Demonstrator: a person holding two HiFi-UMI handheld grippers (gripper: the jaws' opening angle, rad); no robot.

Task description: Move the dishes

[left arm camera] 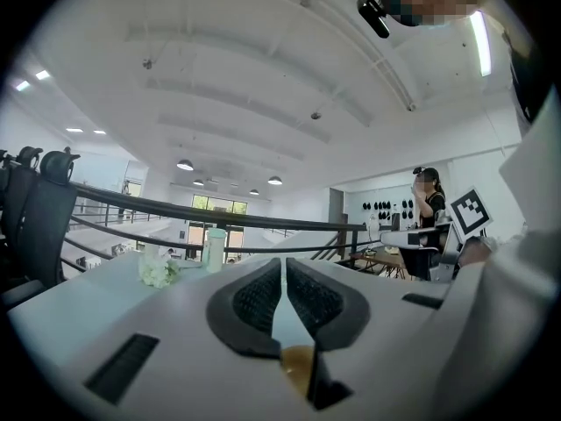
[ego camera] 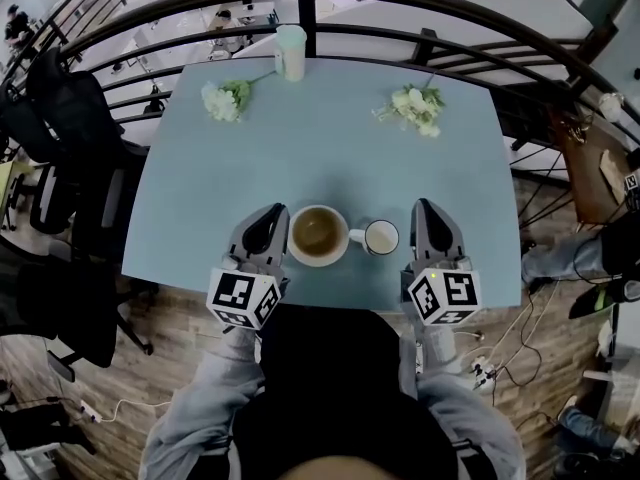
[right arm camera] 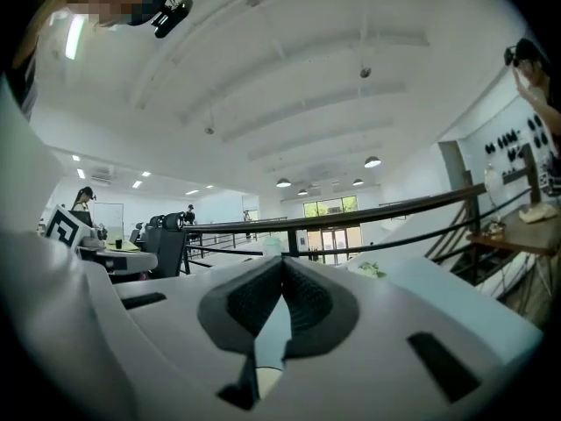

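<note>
A white bowl (ego camera: 318,235) with a brownish inside sits near the front edge of the light blue table (ego camera: 200,188). A small white mug (ego camera: 381,237) stands just right of it, handle toward the bowl. My left gripper (ego camera: 273,211) hovers close to the bowl's left side, and my right gripper (ego camera: 425,206) is to the right of the mug. Neither touches a dish. In the left gripper view the left gripper (left arm camera: 283,264) has its jaws closed together on nothing. The right gripper (right arm camera: 282,262) looks the same in its own view. Both point level toward the far railing.
Two white flower sprigs (ego camera: 225,99) (ego camera: 415,108) lie toward the back of the table. A pale tumbler (ego camera: 290,52) stands at the far edge. A dark railing (ego camera: 320,30) runs behind the table. Black office chairs (ego camera: 70,168) stand to the left. Cables lie on the wooden floor (ego camera: 500,358).
</note>
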